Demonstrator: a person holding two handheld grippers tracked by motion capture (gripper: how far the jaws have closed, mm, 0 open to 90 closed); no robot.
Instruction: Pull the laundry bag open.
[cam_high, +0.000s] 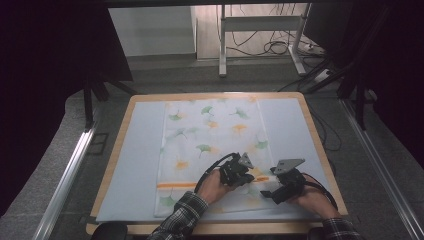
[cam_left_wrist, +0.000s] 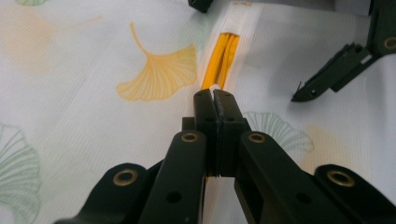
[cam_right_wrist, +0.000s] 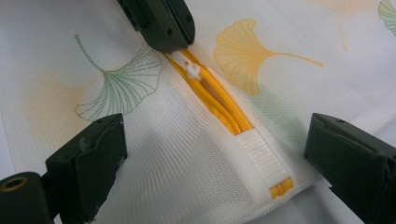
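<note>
Forearms in plaid sleeves enter at the near edge of the table, each hand carrying a hand-held gripper over the near right part of a white pillowcase printed with ginkgo leaves. The pillowcase lies flat on a pale blue sheet that covers the table top.

Left hand-held gripper: jaws pressed fully together, tips set at the zipper pull of the orange zipper. The pull sits right under the jaw tips in the right gripper view; whether the pads actually pinch it cannot be confirmed, as the tips hide the contact.

Right hand-held gripper: jaws spread wide, one on either side of the zipper's end, where a white fabric tab closes the track near the cloth's edge. Nothing is held between them; they hover over or rest on the cloth beside the tab, and which of the two cannot be told.

Zipper condition: between the pull and the white tab, the two orange rows stand apart in a short gap. Beyond the pull, the orange line runs on across the pillowcase toward its left edge in the high view; its state there is too small to judge.

Assessment: the zipper work is in hand at the tab end. Judging from the short gap, nearly the whole run is left to travel or has just been covered; direction cannot be determined.
</note>
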